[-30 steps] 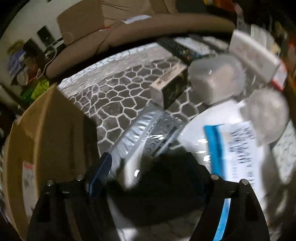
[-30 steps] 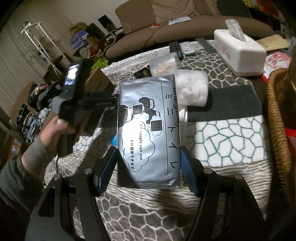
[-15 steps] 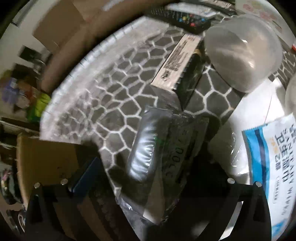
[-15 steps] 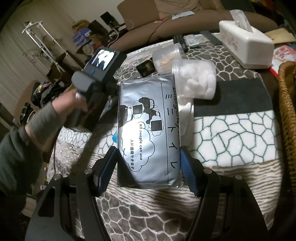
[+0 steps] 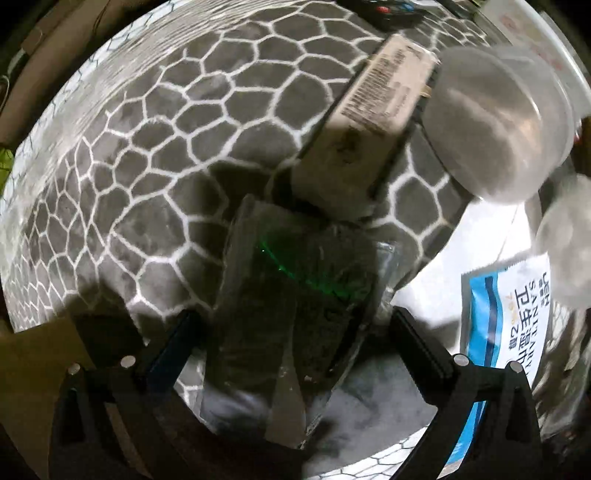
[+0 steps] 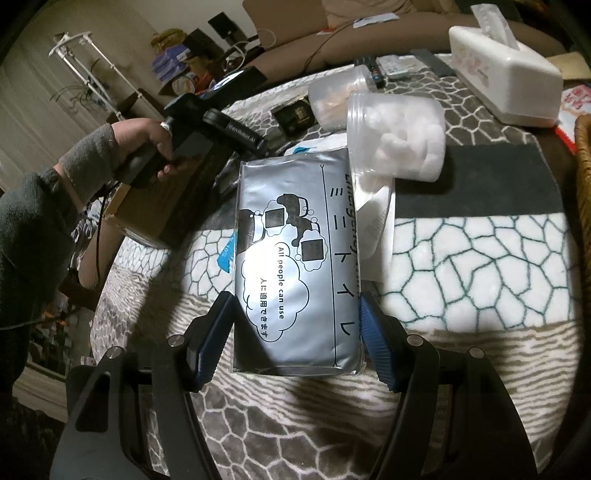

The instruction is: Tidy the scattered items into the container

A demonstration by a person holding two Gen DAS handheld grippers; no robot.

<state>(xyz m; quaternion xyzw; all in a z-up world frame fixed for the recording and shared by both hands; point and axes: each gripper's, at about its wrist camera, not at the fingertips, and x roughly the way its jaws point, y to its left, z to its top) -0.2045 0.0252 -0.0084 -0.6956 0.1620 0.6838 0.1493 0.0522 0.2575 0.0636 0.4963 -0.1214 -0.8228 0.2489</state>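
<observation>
The silver pouch (image 6: 295, 273), clamped in the right gripper (image 6: 293, 332), hangs over a grey-and-white pebble-patterned blanket (image 6: 461, 266), the left gripper (image 5: 291, 332) spread wide above a dark packet (image 5: 295, 295), a brown sofa (image 6: 295, 22) beyond.

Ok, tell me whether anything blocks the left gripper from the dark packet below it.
Nothing visible does. The left gripper, whose jaws have just been opening, stands open around the dark packet on the blanket. A cardboard box lies at the packet's far end, outside the jaws.
</observation>
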